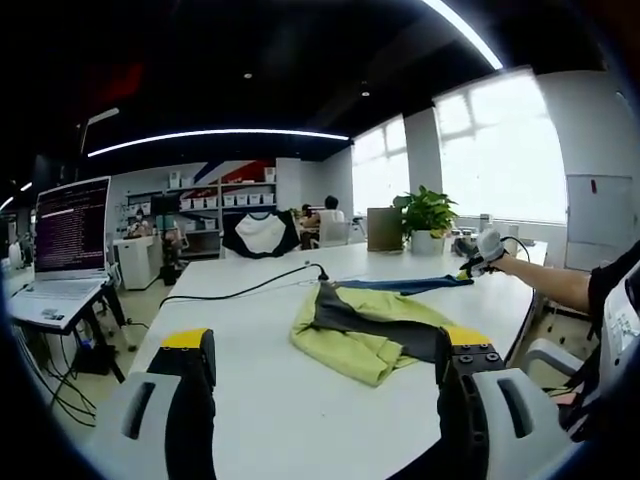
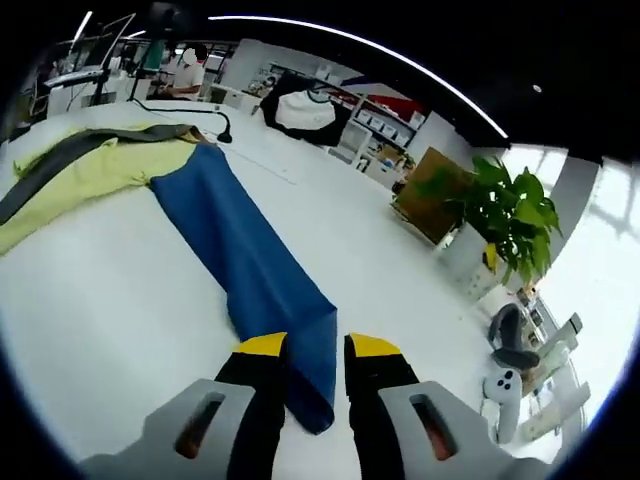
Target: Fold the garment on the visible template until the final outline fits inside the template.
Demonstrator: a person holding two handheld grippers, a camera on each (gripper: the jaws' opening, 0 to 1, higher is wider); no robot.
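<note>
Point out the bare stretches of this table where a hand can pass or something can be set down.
Bare white table lies between the left gripper and the garment's yellow body. In the right gripper view, another bare stretch lies between the blue sleeve and the potted plant. It is crowded around the controllers and where the black cable crosses.

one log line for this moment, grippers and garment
left gripper: open, clear of garment | right gripper: jaws astride blue sleeve end, stretched out | garment: bunched on table, unfolded
</note>
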